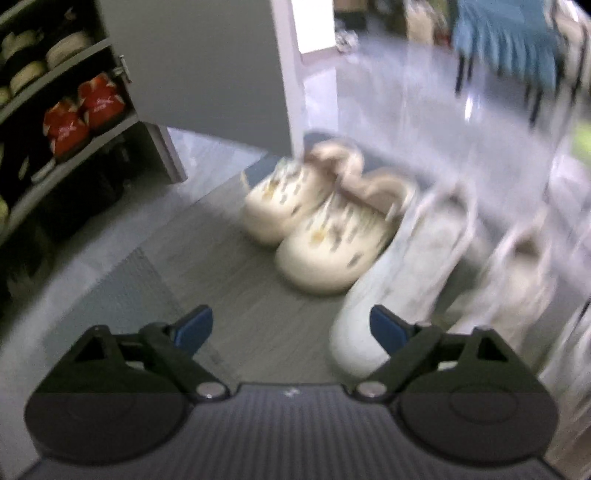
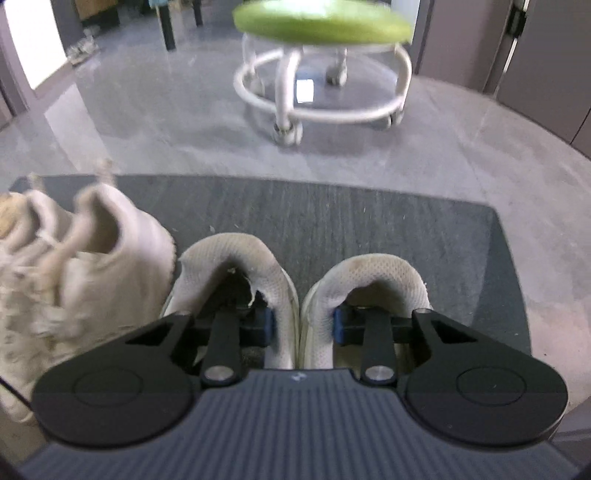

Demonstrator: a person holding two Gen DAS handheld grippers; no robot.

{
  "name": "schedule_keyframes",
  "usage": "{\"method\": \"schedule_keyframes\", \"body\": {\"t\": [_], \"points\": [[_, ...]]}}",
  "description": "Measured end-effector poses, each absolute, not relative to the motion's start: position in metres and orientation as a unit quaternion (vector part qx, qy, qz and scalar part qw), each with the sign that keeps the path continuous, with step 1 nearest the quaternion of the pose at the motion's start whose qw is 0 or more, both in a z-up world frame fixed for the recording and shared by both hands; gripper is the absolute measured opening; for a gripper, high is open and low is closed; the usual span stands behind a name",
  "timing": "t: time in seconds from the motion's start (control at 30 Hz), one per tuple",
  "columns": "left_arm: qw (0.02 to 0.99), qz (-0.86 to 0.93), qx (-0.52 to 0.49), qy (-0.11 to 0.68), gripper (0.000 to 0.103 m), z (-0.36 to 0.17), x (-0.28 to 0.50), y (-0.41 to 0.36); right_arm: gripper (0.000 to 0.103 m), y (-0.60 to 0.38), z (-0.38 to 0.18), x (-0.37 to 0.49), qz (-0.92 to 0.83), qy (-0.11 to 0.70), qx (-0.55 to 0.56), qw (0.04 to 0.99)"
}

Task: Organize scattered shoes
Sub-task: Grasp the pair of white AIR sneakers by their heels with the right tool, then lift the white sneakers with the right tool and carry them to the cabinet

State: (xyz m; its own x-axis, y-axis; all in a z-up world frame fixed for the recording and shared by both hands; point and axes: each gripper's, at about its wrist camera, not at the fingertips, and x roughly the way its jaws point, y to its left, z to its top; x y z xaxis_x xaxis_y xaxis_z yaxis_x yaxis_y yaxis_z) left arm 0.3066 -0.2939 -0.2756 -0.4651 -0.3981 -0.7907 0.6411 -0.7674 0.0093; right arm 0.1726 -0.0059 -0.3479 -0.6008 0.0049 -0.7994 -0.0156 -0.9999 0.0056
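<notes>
In the right wrist view two white mesh sneakers (image 2: 236, 254) (image 2: 380, 269) stand side by side, heels away from me, on a dark grey mat (image 2: 369, 214). My right gripper (image 2: 301, 325) has one finger inside each sneaker. Its blue pads (image 2: 264, 325) pinch the two touching inner walls together. In the left wrist view my left gripper (image 1: 291, 325) hangs open over the mat with nothing between its fingers. Its right pad is close to the toe of a white sneaker (image 1: 399, 273). A pair of cream clogs (image 1: 321, 221) sits just ahead of it.
An open shoe cabinet (image 1: 55, 155) at the left holds red shoes (image 1: 81, 110) and pale ones on its shelves, with its door (image 1: 207, 66) swung out. One cream clog (image 2: 92, 266) lies left of the sneakers. A green stool (image 2: 321, 22) on castors stands beyond the mat.
</notes>
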Motion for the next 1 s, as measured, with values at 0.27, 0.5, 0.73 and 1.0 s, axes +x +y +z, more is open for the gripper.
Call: {"method": "schedule_keyframes", "body": {"t": [0.27, 0.5, 0.73, 1.0], "points": [[0.199, -0.850, 0.330, 0.358, 0.097, -0.169, 0.243, -0.312, 0.031, -0.010, -0.293, 0.215, 0.906, 0.001, -0.422, -0.033], [0.128, -0.762, 0.449, 0.449, 0.088, -0.200, 0.207, -0.297, 0.031, -0.018, -0.280, 0.231, 0.905, -0.011, -0.423, -0.046], [0.116, -0.673, 0.374, 0.628, 0.089, -0.225, 0.239, -0.314, 0.031, -0.022, -0.286, 0.216, 0.902, -0.015, -0.427, -0.061], [0.163, -0.821, 0.405, 0.367, 0.090, -0.142, 0.281, -0.307, 0.031, -0.020, -0.260, 0.221, 0.917, -0.003, -0.395, -0.057]]}}
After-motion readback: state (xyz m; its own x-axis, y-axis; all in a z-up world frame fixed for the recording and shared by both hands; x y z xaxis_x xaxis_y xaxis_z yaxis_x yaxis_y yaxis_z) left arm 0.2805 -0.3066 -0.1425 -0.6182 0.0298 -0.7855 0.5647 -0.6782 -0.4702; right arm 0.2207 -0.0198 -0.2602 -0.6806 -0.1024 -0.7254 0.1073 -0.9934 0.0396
